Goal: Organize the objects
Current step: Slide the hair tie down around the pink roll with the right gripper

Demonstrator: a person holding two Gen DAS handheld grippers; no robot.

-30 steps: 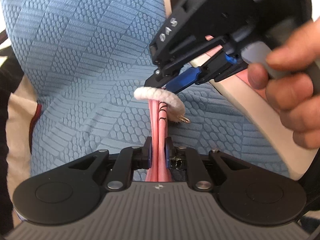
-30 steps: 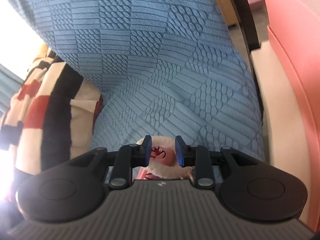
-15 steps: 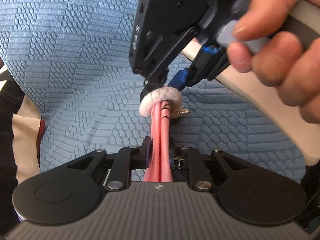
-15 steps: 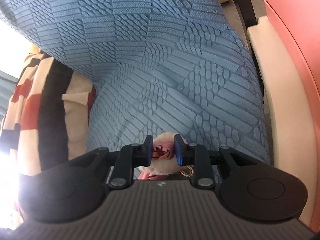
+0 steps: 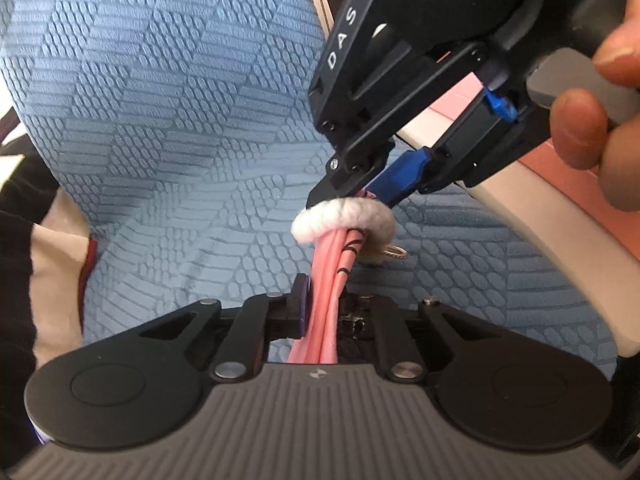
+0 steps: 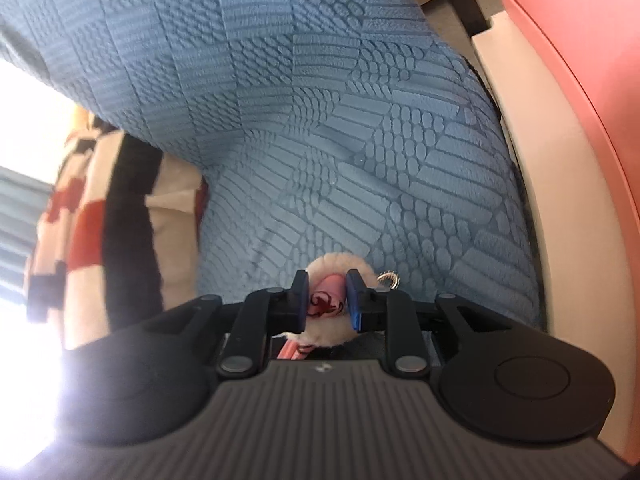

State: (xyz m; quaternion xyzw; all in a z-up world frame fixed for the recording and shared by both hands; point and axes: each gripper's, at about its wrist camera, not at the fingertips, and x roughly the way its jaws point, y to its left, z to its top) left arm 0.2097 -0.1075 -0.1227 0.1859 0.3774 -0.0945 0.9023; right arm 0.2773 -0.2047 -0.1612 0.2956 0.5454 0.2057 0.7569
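A pink fabric piece (image 5: 328, 280) with dark markings passes through a white fluffy ring (image 5: 340, 216), and a small gold ring (image 5: 394, 254) hangs at its side. My left gripper (image 5: 324, 300) holds the pink strands low down, its jaws closing on them. From the upper right, my right gripper (image 5: 352, 196) pinches the top end inside the fluffy ring. In the right wrist view that gripper (image 6: 327, 300) is shut on the pink tip (image 6: 328, 284), with the fluffy ring (image 6: 336, 262) around it and the gold ring (image 6: 388, 280) beside it.
A blue textured cushion (image 5: 160, 120) fills the background under both grippers. A person's hand (image 5: 600, 120) holds the right gripper's handle. A red, black and cream blanket (image 6: 100, 220) lies at the left. A cream and pink furniture edge (image 6: 580, 160) runs along the right.
The right gripper's jaws have narrowed a little on the pink tip, and it has rolled and come closer in the left wrist view. The left gripper keeps its hold in place.
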